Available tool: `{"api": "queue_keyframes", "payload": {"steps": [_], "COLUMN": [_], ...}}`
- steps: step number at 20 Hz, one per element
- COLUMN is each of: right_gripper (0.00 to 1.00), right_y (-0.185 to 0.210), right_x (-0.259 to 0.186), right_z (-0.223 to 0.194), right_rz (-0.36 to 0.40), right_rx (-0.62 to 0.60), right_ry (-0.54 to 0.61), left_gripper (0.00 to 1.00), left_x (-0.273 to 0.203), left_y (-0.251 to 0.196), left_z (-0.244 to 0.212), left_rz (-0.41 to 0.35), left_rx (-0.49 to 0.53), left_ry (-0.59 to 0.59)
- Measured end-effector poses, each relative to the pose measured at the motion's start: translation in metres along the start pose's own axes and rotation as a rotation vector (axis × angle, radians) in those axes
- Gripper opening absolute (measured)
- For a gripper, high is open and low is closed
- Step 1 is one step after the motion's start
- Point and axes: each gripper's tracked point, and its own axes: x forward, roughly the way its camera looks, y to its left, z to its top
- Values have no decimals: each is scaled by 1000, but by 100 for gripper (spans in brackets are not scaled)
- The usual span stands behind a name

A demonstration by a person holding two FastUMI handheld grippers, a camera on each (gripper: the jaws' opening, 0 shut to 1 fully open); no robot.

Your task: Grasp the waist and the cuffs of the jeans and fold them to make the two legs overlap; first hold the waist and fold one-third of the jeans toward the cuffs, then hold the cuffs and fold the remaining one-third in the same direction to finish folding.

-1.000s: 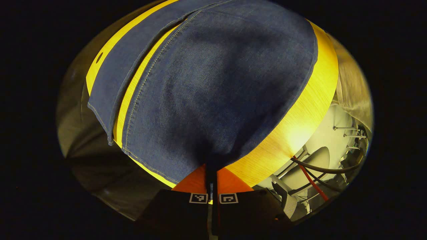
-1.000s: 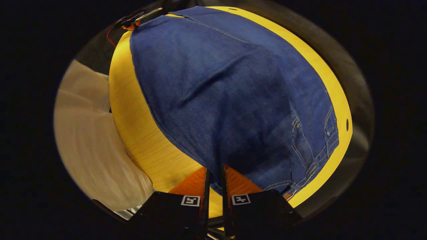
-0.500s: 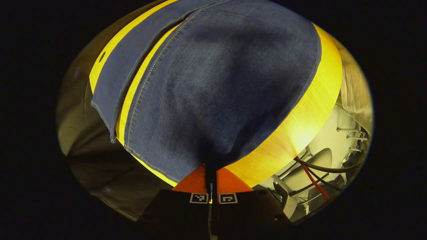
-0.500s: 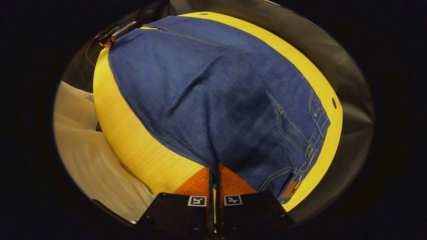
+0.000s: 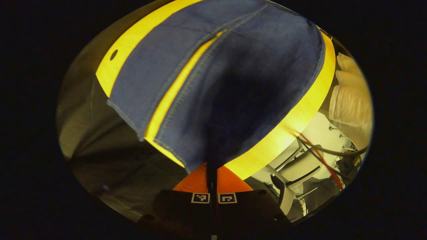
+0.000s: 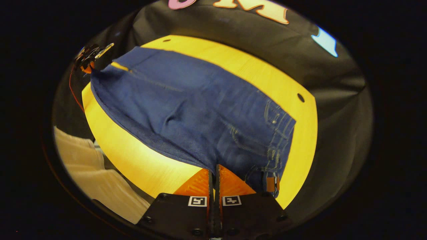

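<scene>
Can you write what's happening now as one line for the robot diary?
phase: first fold starting | left tongs: shut on cuff end of jeans | right tongs: shut on waist end | legs: not overlapped | table: under jeans

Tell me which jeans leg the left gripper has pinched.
The near leg, whose cuff edge runs into the left gripper. The far leg lies flat beyond a strip of bare table, ungripped.

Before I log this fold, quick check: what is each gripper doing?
Left gripper: shut on the jeans near the cuff end.
Right gripper: shut on the jeans' near edge by the waist.
</scene>
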Motion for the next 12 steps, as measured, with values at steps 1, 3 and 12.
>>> {"api": "queue_keyframes", "payload": {"steps": [1,3,12], "right_gripper": [3,2,3], "right_y": [-4,-20,-82], "right_x": [-6,-13,50], "right_z": [10,33,150], "right_rz": [1,8,40], "right_rx": [27,79,162], "right_ry": [-24,-52,-92], "left_gripper": [0,0,0], "left_x": [-13,-33,-27], "left_y": [16,48,176], "left_z": [7,22,108], "left_rz": [17,60,218], "left_rx": [9,15,71], "left_ry": [5,23,128]}}
